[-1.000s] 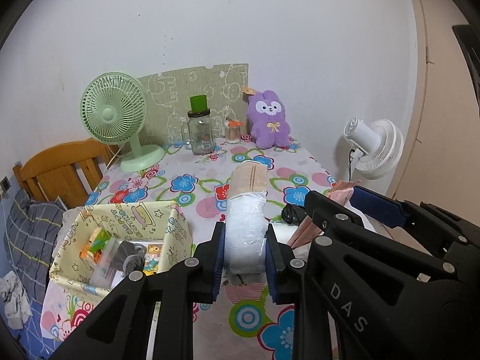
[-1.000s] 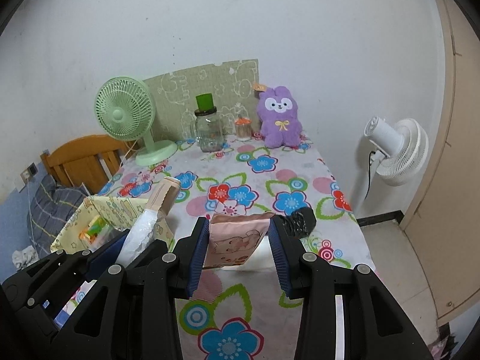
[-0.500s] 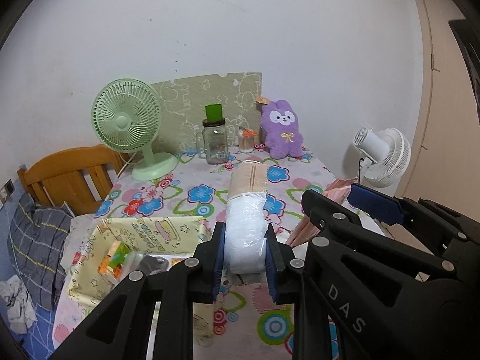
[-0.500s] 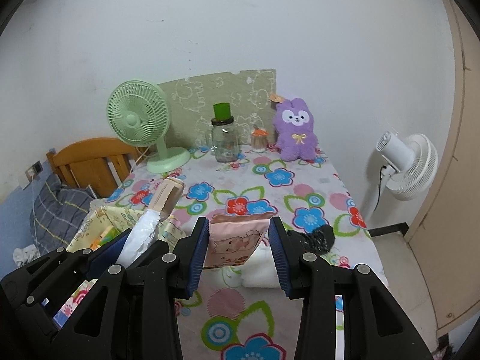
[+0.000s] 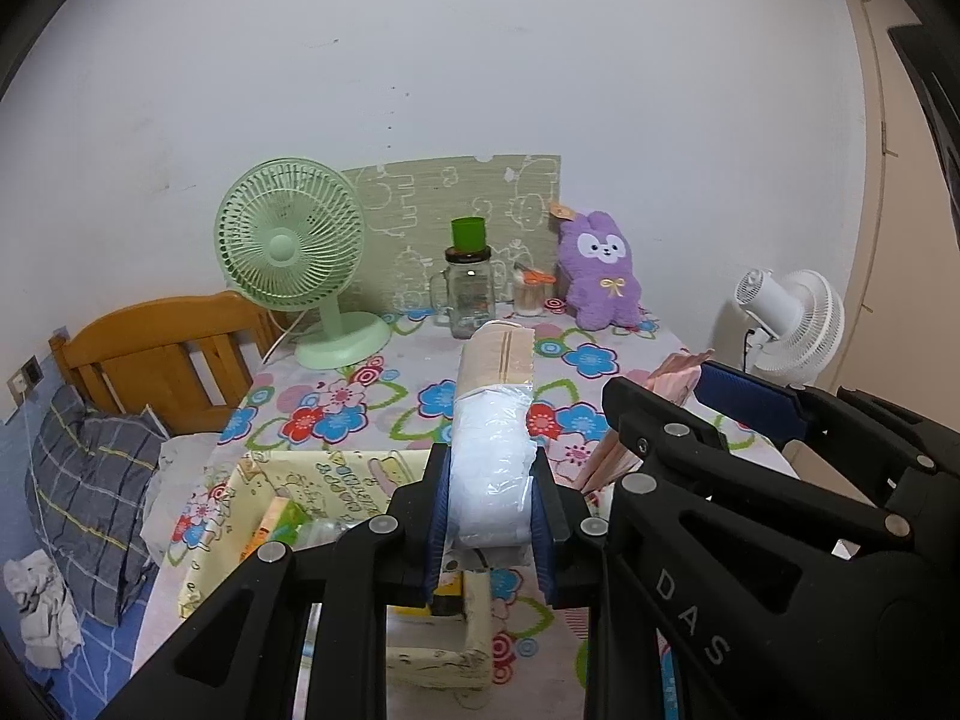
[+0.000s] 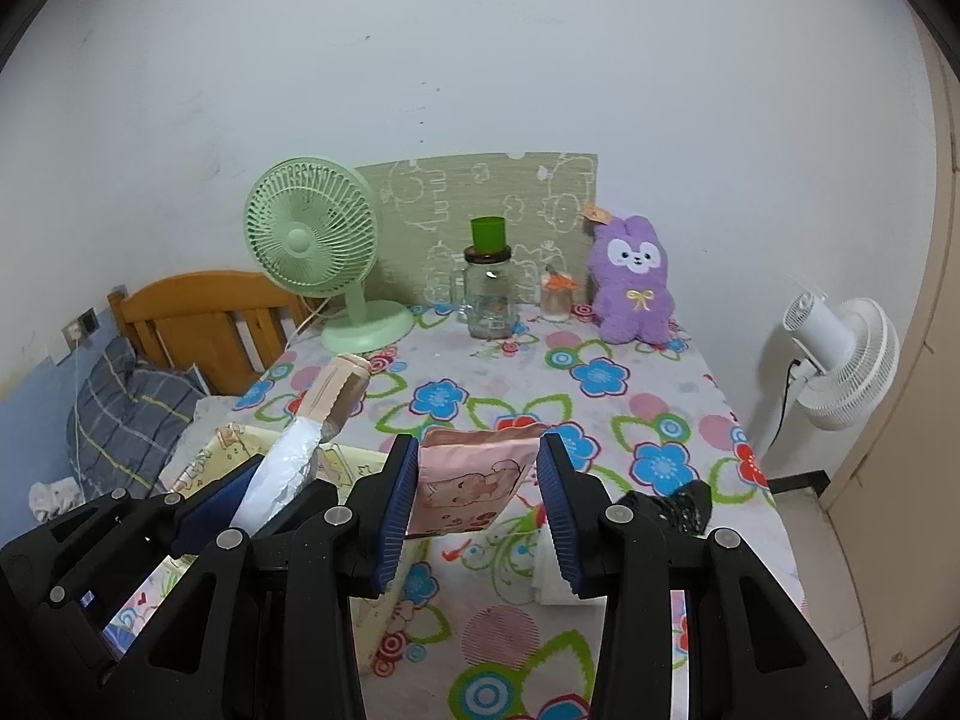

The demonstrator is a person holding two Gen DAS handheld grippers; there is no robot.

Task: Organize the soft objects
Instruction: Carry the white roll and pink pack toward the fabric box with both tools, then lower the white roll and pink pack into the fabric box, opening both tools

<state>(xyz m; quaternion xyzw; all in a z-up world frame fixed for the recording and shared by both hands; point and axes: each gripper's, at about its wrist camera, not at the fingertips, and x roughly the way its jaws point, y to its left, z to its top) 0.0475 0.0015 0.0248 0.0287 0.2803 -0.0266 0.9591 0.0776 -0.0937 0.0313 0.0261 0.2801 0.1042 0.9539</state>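
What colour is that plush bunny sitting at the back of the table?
The plush bunny is purple with a white face and a small yellow bow, clearest in the right wrist view.

- White plastic-wrapped roll (image 5: 492, 468) with a beige far end, clamped lengthwise in the left claw (image 5: 491, 516), above the yellow box (image 5: 336, 474).
- Pink cartoon-printed pouch (image 6: 474, 489), pinched in the right claw (image 6: 477, 507), above the desk (image 6: 630, 396).

Crinkled glossy plastic wraps the white roll (image 5: 493, 483); the pink pouch (image 6: 471, 495) is soft printed cloth. Matt black plastic tools carry ribbed blue pads (image 6: 395, 513). Plush purple rabbit (image 6: 635, 288); clear glass jar (image 6: 489, 297).
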